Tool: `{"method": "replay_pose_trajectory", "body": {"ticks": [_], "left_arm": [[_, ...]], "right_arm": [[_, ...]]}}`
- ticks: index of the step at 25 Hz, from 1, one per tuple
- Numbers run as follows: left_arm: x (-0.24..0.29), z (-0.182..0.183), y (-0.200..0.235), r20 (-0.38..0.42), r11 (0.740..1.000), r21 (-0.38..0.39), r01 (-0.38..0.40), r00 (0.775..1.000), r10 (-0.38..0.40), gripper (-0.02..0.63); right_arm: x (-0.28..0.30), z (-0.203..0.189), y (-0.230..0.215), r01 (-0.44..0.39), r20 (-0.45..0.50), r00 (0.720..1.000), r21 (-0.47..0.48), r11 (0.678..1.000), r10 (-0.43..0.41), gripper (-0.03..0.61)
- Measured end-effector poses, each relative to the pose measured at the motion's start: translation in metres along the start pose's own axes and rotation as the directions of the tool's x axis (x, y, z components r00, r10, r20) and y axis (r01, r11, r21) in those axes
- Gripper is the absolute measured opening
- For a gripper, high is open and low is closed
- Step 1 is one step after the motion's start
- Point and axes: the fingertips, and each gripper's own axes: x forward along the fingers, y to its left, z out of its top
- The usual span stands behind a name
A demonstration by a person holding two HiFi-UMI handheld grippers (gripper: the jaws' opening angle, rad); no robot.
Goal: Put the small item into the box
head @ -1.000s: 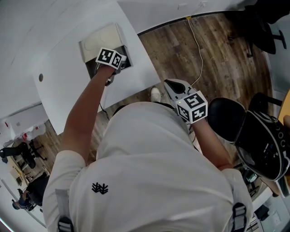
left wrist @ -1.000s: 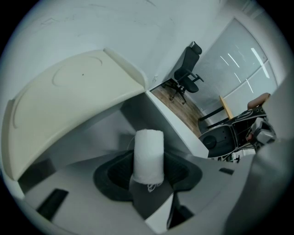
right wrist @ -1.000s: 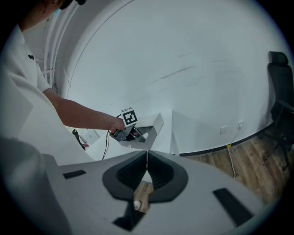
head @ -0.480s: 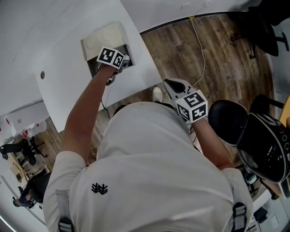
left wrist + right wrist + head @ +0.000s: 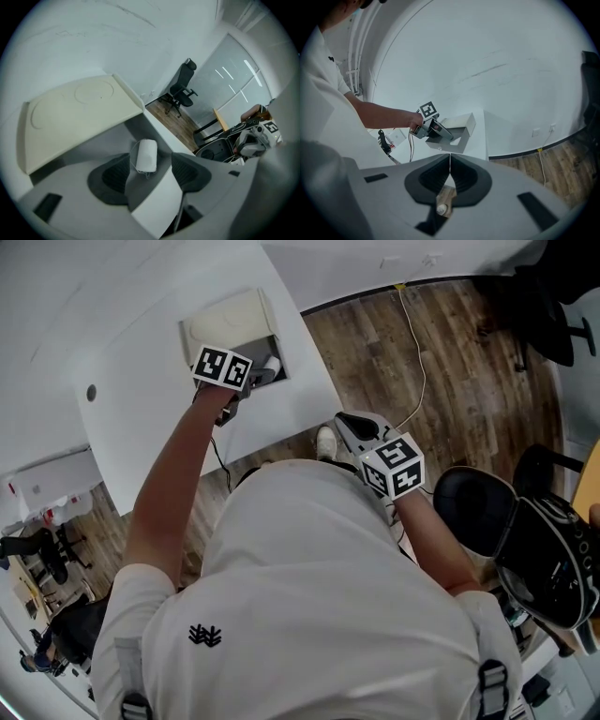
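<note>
Left gripper view: smooth rounded item (image 5: 146, 154)

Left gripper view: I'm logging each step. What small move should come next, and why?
Probably draw the left gripper back out of the box: its jaws are opening, and the small white item lies untouched on the box floor.

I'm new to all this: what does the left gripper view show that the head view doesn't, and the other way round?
Only the left gripper view: the left gripper seen from inside, jaws apart and opening, pads clear of the small white roll-shaped item lying in the box. Only the head view: the person's bare left arm reaching to the box, and a thin white cable on the wooden floor. Both: the open grey box, its cream lid and that item.
</note>
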Motion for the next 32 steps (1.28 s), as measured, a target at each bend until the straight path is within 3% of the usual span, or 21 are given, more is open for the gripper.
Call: {"method": "replay_pose_trajectory", "body": {"ticks": [4,7,10,14,17,20,28,32], "left_arm": [[-0.024,-0.003,-0.008,0.109,0.997,0.001,0.072,0.991,-0.072,0.295],[-0.051,-0.008,-0.01,0.208,0.992,0.007,0.128,0.97,-0.126,0.29],[-0.075,-0.016,-0.013,0.291,0.988,0.03,0.154,0.944,-0.156,0.241],[-0.116,-0.028,-0.024,0.422,0.976,0.063,0.21,0.88,-0.217,0.183],[-0.14,-0.037,-0.031,0.496,0.968,0.082,0.237,0.833,-0.246,0.065],[-0.158,-0.049,-0.039,0.532,0.961,0.109,0.253,0.802,-0.271,0.012],[-0.205,-0.096,-0.051,0.574,0.942,0.191,0.276,0.747,-0.335,0.006],[-0.223,-0.118,-0.05,0.6,0.94,0.187,0.286,0.724,-0.34,0.006]], "right_arm": [[0.01,0.001,0.017,0.005,-0.006,1.0,-0.022,1.0,-0.005,0.008],[0.02,0.0,0.035,0.009,-0.014,1.0,-0.036,0.999,-0.009,0.008],[0.028,-0.002,0.049,0.011,-0.024,1.0,-0.041,0.999,-0.012,0.008],[0.037,0.001,0.069,0.022,-0.023,0.999,-0.056,0.998,-0.023,0.008],[0.041,0.002,0.071,0.044,-0.016,0.999,-0.055,0.998,-0.045,0.008],[0.041,0.005,0.073,0.074,-0.003,0.997,-0.059,0.996,-0.074,0.008],[0.052,0.002,0.115,0.118,0.004,0.993,-0.078,0.99,-0.118,0.008],[0.057,0.002,0.143,0.101,0.04,0.994,-0.001,0.995,-0.1,0.008]]}}
